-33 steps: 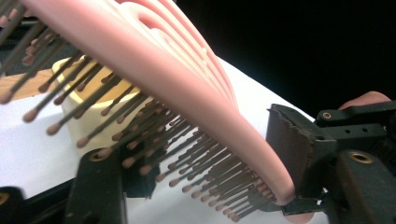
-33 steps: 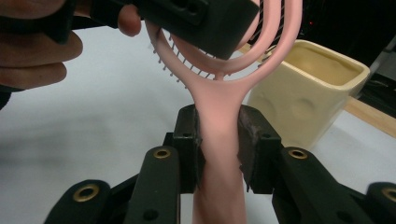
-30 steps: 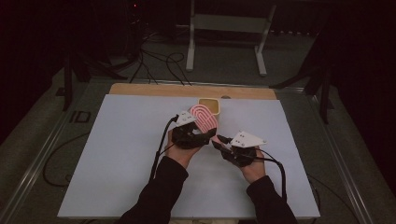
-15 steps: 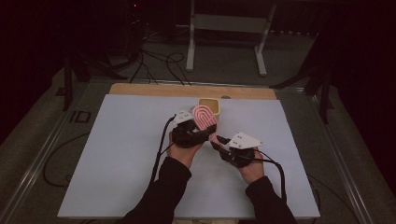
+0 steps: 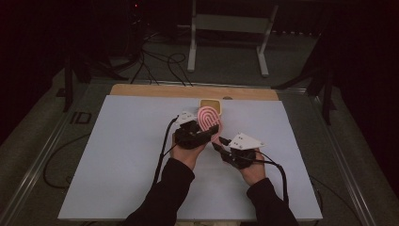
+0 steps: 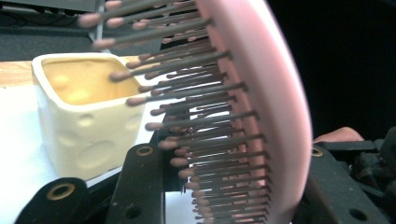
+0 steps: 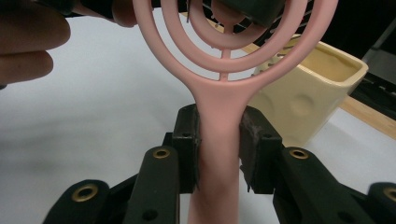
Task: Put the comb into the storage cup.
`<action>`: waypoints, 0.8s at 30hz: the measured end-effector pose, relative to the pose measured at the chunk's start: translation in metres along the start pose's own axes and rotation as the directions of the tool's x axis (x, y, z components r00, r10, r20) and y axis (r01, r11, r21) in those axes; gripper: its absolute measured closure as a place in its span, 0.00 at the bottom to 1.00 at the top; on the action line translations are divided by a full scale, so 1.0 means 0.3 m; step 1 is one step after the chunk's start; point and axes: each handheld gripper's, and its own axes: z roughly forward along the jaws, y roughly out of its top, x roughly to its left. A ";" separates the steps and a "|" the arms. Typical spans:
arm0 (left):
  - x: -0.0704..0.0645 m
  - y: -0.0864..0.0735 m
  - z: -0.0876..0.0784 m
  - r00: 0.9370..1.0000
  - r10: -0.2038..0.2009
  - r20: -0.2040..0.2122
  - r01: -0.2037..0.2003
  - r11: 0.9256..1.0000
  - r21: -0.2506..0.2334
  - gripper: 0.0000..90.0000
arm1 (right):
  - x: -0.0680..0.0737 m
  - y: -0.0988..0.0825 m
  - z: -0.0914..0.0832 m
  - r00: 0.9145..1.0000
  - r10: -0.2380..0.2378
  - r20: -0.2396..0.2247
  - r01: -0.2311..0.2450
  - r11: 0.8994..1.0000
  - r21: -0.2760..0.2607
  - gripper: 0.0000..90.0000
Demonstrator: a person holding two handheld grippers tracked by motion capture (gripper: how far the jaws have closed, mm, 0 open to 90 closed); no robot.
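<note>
The left gripper (image 5: 203, 134) has just been closing and now clamps the head of the pink hairbrush (image 5: 209, 120). The right gripper (image 7: 219, 154) squeezes its handle. Both hold it, so a handover looks likely. The yellow cup (image 5: 210, 104) sits at 12 o'clock.

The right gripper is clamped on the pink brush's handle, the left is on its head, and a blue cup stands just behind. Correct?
Not quite: the cup is cream-yellow, not blue, as the right gripper view shows. The rest holds: the right gripper clamps the brush by its handle, and the left gripper is on its head.
</note>
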 end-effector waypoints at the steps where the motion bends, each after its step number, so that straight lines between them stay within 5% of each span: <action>1: -0.001 0.000 0.000 1.000 -0.004 0.001 0.004 1.000 -0.002 0.70 | -0.002 0.001 -0.001 1.000 0.003 -0.003 -0.003 1.000 0.000 0.78; 9: -0.009 0.006 0.001 1.000 0.000 0.002 0.000 1.000 -0.008 0.71 | -0.014 0.003 -0.002 0.999 0.022 -0.027 -0.022 1.000 0.001 0.75; 24: 0.008 0.020 -0.024 0.999 0.025 -0.019 -0.026 0.999 -0.023 0.72 | -0.049 0.003 -0.005 0.986 0.151 -0.073 -0.149 0.988 0.027 0.24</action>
